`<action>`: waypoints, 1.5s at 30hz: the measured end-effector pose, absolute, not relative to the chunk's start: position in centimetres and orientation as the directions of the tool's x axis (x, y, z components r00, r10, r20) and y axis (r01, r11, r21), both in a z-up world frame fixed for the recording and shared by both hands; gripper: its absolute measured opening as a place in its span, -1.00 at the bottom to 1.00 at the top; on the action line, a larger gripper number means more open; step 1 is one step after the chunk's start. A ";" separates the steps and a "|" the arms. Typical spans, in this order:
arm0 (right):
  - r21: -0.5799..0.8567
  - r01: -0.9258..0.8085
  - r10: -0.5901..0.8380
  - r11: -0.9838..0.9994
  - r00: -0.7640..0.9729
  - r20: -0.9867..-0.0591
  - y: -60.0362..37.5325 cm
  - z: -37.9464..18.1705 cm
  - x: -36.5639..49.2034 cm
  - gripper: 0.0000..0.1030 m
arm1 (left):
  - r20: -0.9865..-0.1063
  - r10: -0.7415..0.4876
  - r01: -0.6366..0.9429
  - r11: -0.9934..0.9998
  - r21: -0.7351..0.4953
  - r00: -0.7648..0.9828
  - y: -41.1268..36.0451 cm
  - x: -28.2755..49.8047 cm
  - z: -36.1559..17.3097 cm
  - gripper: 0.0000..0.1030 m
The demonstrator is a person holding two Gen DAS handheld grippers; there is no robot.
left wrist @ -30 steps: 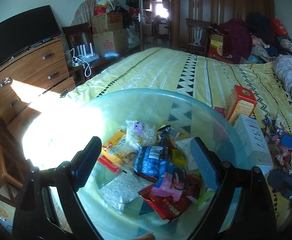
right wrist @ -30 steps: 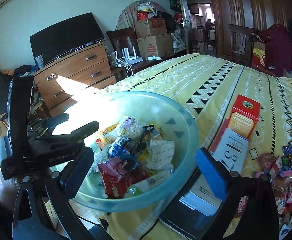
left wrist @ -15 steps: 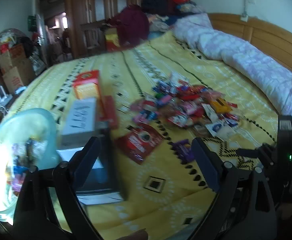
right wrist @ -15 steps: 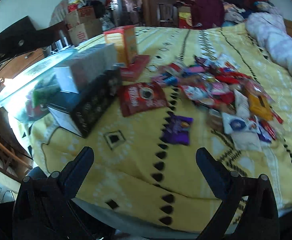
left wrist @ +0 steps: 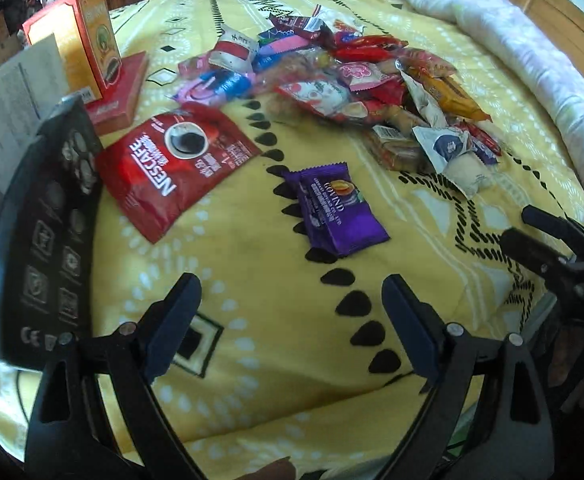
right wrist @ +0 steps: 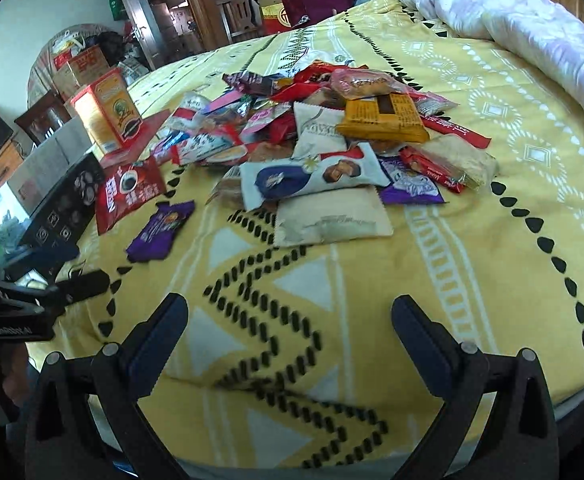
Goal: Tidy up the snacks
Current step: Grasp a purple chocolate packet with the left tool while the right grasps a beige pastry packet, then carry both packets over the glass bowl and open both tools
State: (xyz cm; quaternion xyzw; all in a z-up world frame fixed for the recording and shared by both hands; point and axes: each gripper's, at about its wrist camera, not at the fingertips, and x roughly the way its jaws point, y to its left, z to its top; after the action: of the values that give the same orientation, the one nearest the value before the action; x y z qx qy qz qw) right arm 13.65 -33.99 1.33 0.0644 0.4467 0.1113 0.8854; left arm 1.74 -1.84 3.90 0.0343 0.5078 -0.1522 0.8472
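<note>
A heap of wrapped snacks lies on a yellow patterned bedspread. A purple snack pack lies apart from the heap, just beyond my left gripper, which stands open and empty above the cover. Left of it lies a red Nescafe sachet. My right gripper hangs open and empty over bare bedspread, short of a beige packet and a white-and-blue bar at the heap's near edge. Each gripper's side shows at the edge of the other's view.
An orange carton stands on a flat red box at the left. A black box and a grey box lie nearer. A rolled lilac quilt runs along the right.
Both grippers have swung right and down from the glass bowl of snacks to the bed's loose snack heap. The bowl has left the left wrist view; both stayed open.
</note>
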 end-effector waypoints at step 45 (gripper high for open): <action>0.209 -0.225 0.307 0.952 0.672 -0.674 -33.2 7.8 14.1 0.31 | -0.722 -0.305 0.240 0.951 -0.196 0.621 0.9 2.7 12.0 -0.40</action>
State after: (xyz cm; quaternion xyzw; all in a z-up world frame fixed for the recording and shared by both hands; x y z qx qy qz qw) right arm 14.06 -33.23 7.80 0.0539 0.3781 0.1458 0.9126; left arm 2.65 0.88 12.00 -0.0399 0.4080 -0.1517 0.8994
